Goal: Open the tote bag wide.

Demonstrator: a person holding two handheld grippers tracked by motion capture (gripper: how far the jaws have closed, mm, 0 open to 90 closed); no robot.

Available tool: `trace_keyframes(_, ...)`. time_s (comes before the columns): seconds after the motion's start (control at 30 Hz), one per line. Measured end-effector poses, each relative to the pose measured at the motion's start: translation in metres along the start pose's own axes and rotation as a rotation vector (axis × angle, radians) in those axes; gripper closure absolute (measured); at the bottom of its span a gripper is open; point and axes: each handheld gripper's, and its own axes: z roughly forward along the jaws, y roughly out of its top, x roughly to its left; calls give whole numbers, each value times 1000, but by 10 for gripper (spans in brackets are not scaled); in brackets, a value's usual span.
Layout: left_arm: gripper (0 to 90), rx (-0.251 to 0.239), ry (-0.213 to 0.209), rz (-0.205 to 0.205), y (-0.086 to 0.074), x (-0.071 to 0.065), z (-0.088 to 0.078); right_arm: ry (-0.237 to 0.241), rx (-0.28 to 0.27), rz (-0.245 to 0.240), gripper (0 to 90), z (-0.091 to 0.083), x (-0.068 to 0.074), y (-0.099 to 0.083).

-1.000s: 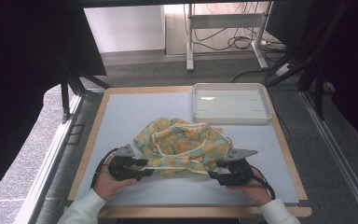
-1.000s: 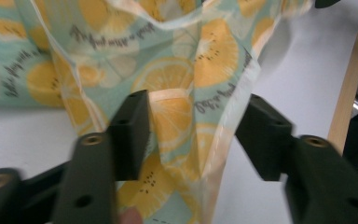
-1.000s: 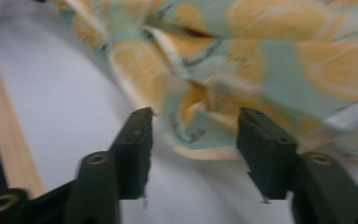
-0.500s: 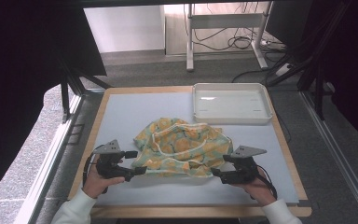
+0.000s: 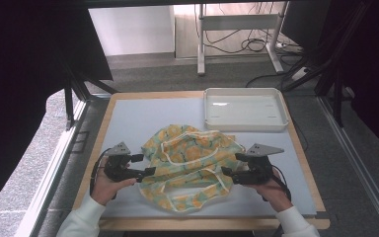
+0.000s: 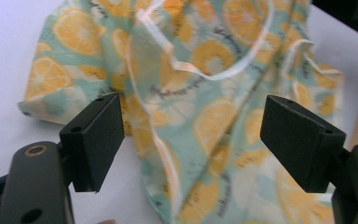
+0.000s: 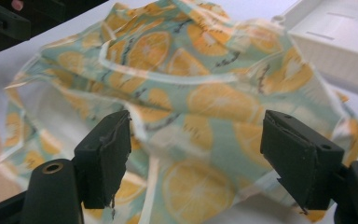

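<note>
Both tools stand released, jaws spread wide. From the high view, my left tool sits in the lower left of the frame, pointing right at the edge of the orange-print cloth, and my right tool sits in the lower right of the frame, pointing left at the cloth's opposite edge. Each tool's jaws have just been opening. In the left gripper view the left tool has its two black pads far apart with the cloth lying on the bench between and beyond them, neither pad pressing on it. In the right gripper view the right tool shows the same: pads wide, the cloth heaped in front of and between them, nothing pinched.

I see the cloth lying crumpled in the middle of the pale blue bench, just below centre of the high frame, mint green with orange slices and a pale trim running in loops across it. Above and to the right of it, near the bench's far edge, stands a white tray, well apart from both tools; its corner also appears in the upper right of the right gripper view.
</note>
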Motion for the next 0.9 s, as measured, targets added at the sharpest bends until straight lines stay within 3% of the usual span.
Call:
trace_keyframes(0.17,221,6,21,-11,8,7,13,1,-4,-6,248,8,-1,12)
trace_keyframes(0.27,224,16,14,-38,12,13,25,4,6,-24,249,16,2,18)
trace_keyframes(0.37,223,40,16,-37,14,17,33,13,13,-37,248,24,4,25)
trace_keyframes(0.5,223,69,-17,-42,13,17,39,15,19,-51,249,33,5,34)
trace_keyframes(0.63,257,112,-38,-18,5,13,43,21,19,-50,250,37,6,36)
trace_keyframes(0.7,331,138,-46,2,2,11,44,18,22,-52,250,36,7,34)
trace_keyframes(0.8,533,166,-44,25,-1,9,45,6,13,-42,251,32,5,33)
trace_keyframes(0.9,746,174,-76,14,-1,8,45,-3,-2,-29,254,28,2,34)
